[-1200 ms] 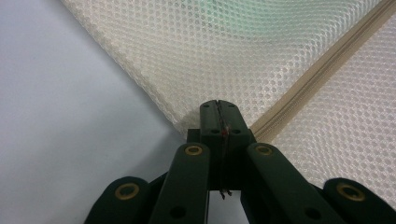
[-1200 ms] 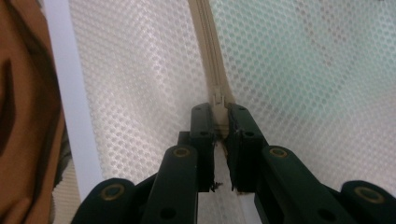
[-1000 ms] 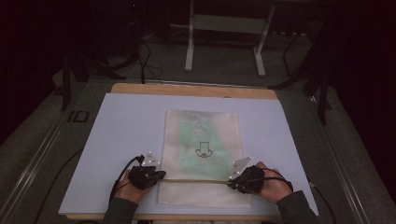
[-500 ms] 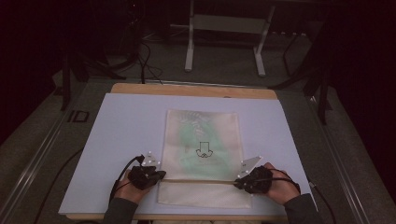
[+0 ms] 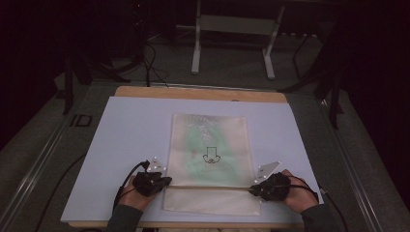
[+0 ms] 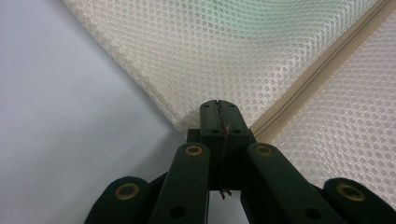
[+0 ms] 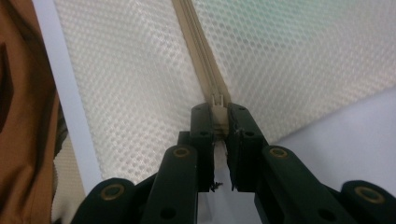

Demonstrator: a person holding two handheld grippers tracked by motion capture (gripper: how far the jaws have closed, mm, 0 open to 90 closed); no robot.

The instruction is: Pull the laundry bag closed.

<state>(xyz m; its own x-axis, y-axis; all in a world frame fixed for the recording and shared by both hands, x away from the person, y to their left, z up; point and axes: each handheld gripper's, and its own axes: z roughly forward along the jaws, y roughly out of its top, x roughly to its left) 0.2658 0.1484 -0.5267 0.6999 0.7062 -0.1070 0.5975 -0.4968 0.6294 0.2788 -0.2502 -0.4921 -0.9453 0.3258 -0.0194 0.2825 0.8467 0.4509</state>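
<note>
A cream mesh bag [image 5: 209,130] lies flat on the white board [image 5: 125,140], with something green with a black print showing through it. A tan zipper [image 5: 208,186] crosses the bag near its front end. My left gripper [image 5: 168,181] is shut on the bag's left edge at the zipper's end; in the left gripper view the jaws [image 6: 218,105] pinch the mesh bag [image 6: 233,56] beside the zipper [image 6: 317,74]. My right gripper [image 5: 252,190] is at the bag's right edge, shut on the zipper pull [image 7: 216,100] at the end of the zipper [image 7: 196,46].
The board rests on a wooden table [image 5: 198,93] whose far edge shows behind it. Beyond it, a metal stand's legs [image 5: 196,63] and cables lie on the dark floor. A brown sleeve [image 7: 18,116] shows at the left of the right gripper view.
My right gripper has slid to the right along the zipper line toward the bag's right edge. The left gripper has stayed put.
</note>
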